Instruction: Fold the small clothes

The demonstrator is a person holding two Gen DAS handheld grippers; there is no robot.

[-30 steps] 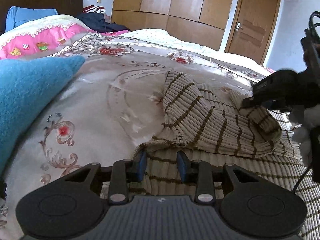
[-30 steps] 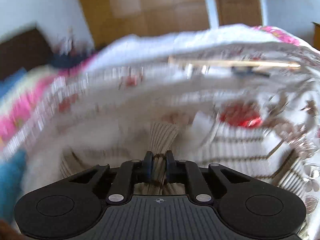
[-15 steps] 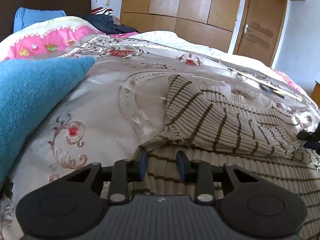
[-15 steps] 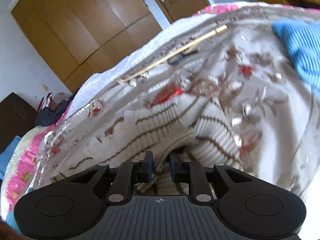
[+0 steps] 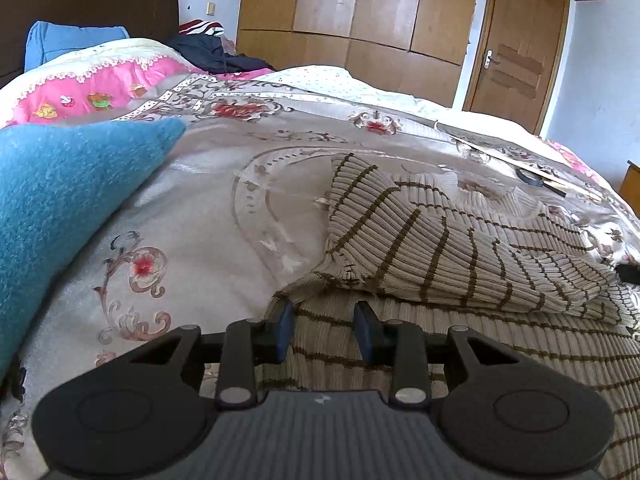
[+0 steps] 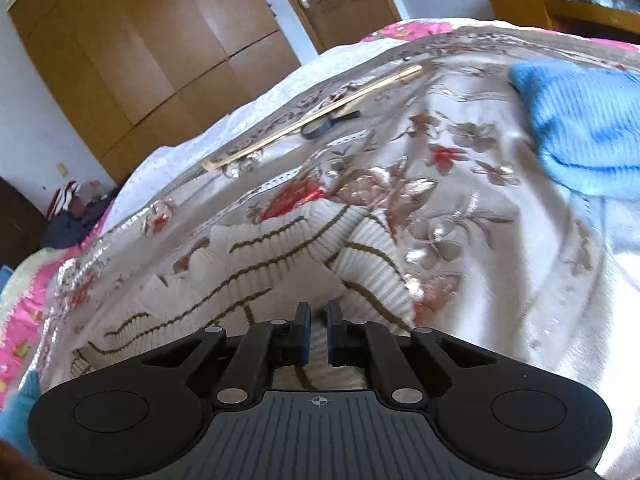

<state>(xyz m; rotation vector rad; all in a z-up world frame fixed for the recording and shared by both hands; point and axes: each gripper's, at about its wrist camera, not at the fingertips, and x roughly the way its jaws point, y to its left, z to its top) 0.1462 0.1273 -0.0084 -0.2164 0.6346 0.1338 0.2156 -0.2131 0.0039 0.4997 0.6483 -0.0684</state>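
Left wrist view: the left gripper (image 5: 324, 330) is hovering with its jaws parted over the lower edge of the striped ribbed sweater (image 5: 440, 248), which is lying on the floral bedspread (image 5: 192, 220) with one sleeve folded across its body, probably ready for the next fold. Right wrist view: the right gripper (image 6: 318, 330) is sitting at the sweater's (image 6: 256, 272) opposite side, jaws narrowly apart and clamping nothing, apparently just releasing the laid-down sleeve.

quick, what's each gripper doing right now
Left gripper: open, over the striped sweater, gripping nothing.
Right gripper: narrow gap between fingers, sweater beneath; cannot tell if it grips.
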